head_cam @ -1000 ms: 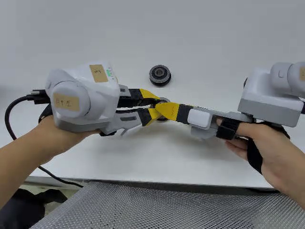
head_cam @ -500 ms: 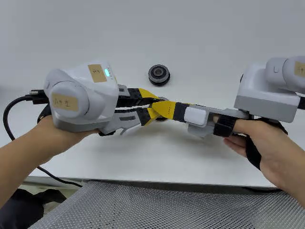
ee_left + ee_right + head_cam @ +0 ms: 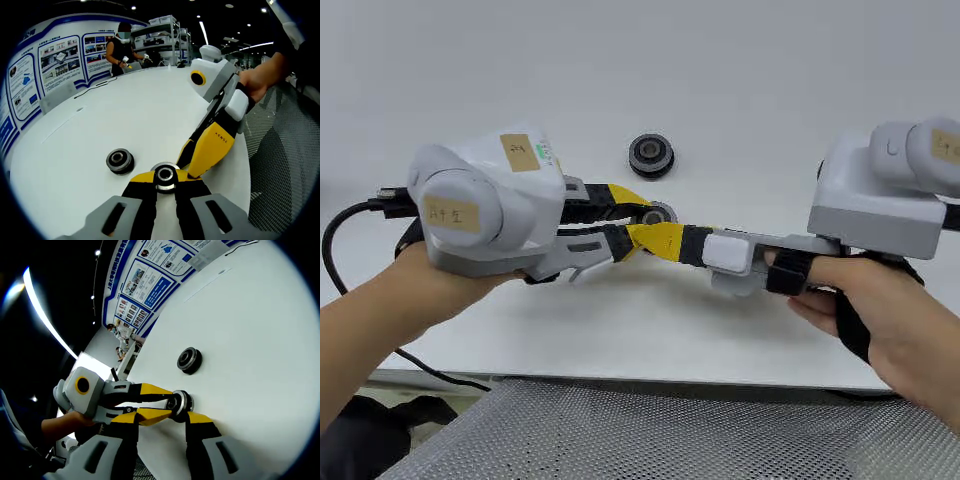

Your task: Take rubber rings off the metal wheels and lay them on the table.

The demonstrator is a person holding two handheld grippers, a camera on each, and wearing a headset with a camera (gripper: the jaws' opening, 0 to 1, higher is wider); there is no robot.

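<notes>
A metal wheel (image 3: pixel 165 177) is held above the table (image 3: pixel 650 330) with my left gripper (image 3: pixel 165 179) shut across it, yellow fingertips on both sides. My right gripper (image 3: pixel 174 416) comes in from the right, and its yellow jaws straddle the same wheel's (image 3: pixel 180 402) rim, closed against it. In the head view the two grippers cross at this wheel (image 3: pixel 661 213), the left gripper (image 3: pixel 645 222) above the right gripper (image 3: pixel 648 236). I cannot make out a rubber ring on it. A second wheel (image 3: pixel 651 154) with a black rubber ring lies on the table beyond.
The white table stretches far behind the second wheel (image 3: pixel 120 161). A black cable (image 3: pixel 340 250) trails off the left gripper over the table's near left edge. A perforated metal surface (image 3: pixel 650 430) lies below the front edge. People stand by display boards far off.
My right gripper has pushed a little further left, so its jaws reach deeper under the left gripper's tips. The held wheel shows more plainly now. The second wheel has not moved.
</notes>
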